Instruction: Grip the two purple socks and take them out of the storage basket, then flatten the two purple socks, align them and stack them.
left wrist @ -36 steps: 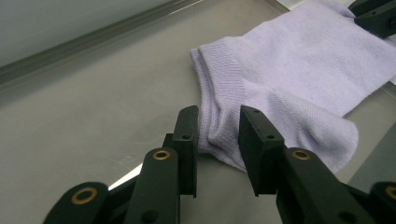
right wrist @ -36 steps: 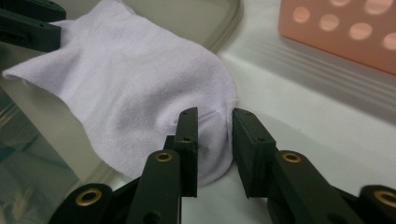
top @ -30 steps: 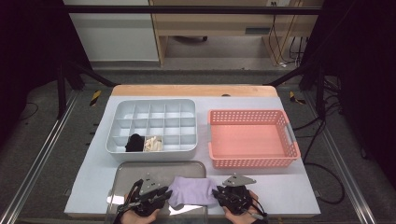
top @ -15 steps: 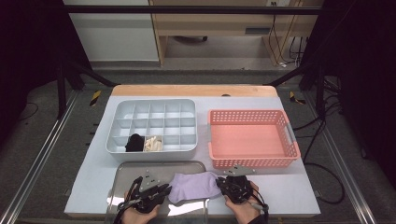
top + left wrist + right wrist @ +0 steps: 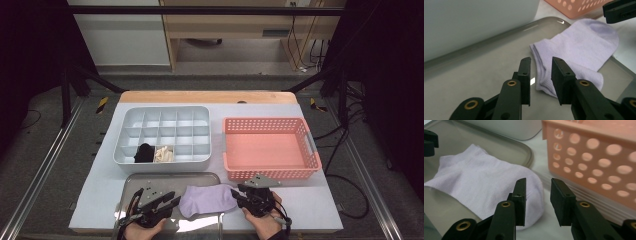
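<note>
A lavender sock [image 5: 207, 200] lies flat, half on the metal tray [image 5: 150, 182] and with its toe on the white table. My left gripper [image 5: 173, 202] stands open at the sock's cuff end. In the left gripper view the cuff [image 5: 541, 53] lies just beyond the left gripper [image 5: 541, 62], with nothing between its fingers. My right gripper [image 5: 234, 195] is open at the toe end. In the right gripper view the sock's toe [image 5: 499, 182] lies beside the left jaw of the right gripper [image 5: 537, 183], and it is not pinched.
A grey compartment box [image 5: 165, 117] stands behind the tray with a black sock [image 5: 144, 152] and a cream sock [image 5: 163, 154] in its front row. A pink basket [image 5: 270, 147] sits just beyond my right gripper, close in the right gripper view [image 5: 599, 157].
The right gripper has shifted slightly forward, toward the basket. The left gripper has edged forward a little. The sock has stayed flat in about the same place.
</note>
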The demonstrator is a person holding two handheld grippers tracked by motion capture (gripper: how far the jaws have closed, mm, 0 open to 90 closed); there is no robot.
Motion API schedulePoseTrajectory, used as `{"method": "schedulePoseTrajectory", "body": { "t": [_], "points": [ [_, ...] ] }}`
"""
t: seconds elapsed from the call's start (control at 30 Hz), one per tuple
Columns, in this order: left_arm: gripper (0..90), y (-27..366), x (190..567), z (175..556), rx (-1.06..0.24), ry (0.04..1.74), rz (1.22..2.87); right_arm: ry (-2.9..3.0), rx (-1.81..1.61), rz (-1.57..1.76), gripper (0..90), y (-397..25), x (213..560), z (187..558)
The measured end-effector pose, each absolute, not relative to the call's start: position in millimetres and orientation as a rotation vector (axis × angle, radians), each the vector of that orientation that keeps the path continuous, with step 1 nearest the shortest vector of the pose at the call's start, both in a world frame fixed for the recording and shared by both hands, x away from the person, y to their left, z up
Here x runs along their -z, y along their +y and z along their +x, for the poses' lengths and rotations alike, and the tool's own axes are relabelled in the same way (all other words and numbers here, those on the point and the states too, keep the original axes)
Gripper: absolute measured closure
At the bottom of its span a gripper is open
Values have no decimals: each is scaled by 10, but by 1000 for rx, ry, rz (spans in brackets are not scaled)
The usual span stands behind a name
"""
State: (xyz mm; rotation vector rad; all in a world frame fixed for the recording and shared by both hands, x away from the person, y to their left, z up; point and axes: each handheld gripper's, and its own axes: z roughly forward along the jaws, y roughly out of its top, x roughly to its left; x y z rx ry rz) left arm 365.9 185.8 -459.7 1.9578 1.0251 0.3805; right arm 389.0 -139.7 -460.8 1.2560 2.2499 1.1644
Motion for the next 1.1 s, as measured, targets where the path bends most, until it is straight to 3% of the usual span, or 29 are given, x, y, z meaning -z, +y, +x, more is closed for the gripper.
{"method": "schedulePoseTrajectory", "body": {
  "t": [0.47, 0.63, 1.1],
  "points": [
    [755, 1720, 4416, 3740, -387, 972, 1931, 2247, -1170, 1251, 604, -1573, 4556, 3891],
    [834, 1580, 4403, 3782, -367, 948, 1955, 2259, -1166, 1255, 612, -1568, 4593, 3913],
    [894, 1217, 4512, 3878, -322, 909, 2013, 2253, -1186, 1285, 640, -1636, 4621, 3912]
  ]
}}
